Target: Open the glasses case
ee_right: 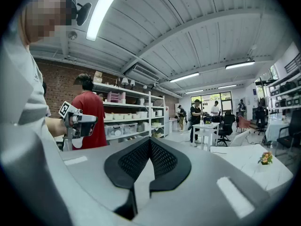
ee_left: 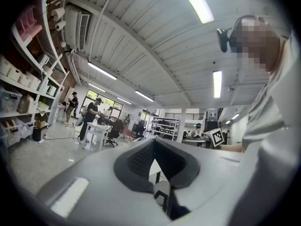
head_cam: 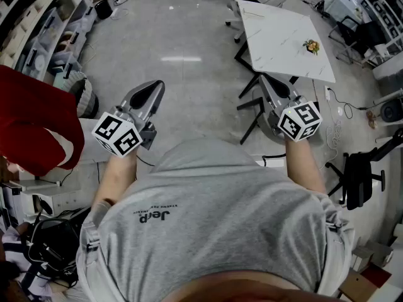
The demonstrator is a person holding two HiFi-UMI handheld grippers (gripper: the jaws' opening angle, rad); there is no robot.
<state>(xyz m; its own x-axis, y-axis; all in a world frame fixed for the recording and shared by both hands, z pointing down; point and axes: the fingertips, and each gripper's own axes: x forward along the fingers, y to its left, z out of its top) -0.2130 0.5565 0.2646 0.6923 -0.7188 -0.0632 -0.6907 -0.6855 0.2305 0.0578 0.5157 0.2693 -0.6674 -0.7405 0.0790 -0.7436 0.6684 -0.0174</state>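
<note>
No glasses case shows in any view. I hold both grippers level in front of my grey shirt, out over the floor. In the head view my left gripper (head_cam: 153, 88) tapers to a tip with nothing in it, and my right gripper (head_cam: 267, 80) points toward the white table (head_cam: 283, 36). In the left gripper view the left gripper's (ee_left: 154, 141) dark pads meet at the tip, with nothing between them. In the right gripper view the right gripper's (ee_right: 149, 140) pads also meet at the tip, with nothing between them.
A small yellow flower piece (head_cam: 311, 46) sits on the white table. A person in red (head_cam: 31, 118) stands close at my left, beside the shelves (head_cam: 44, 30). A black chair (head_cam: 362, 175) is at my right. Other people work at desks in the distance (ee_right: 195, 117).
</note>
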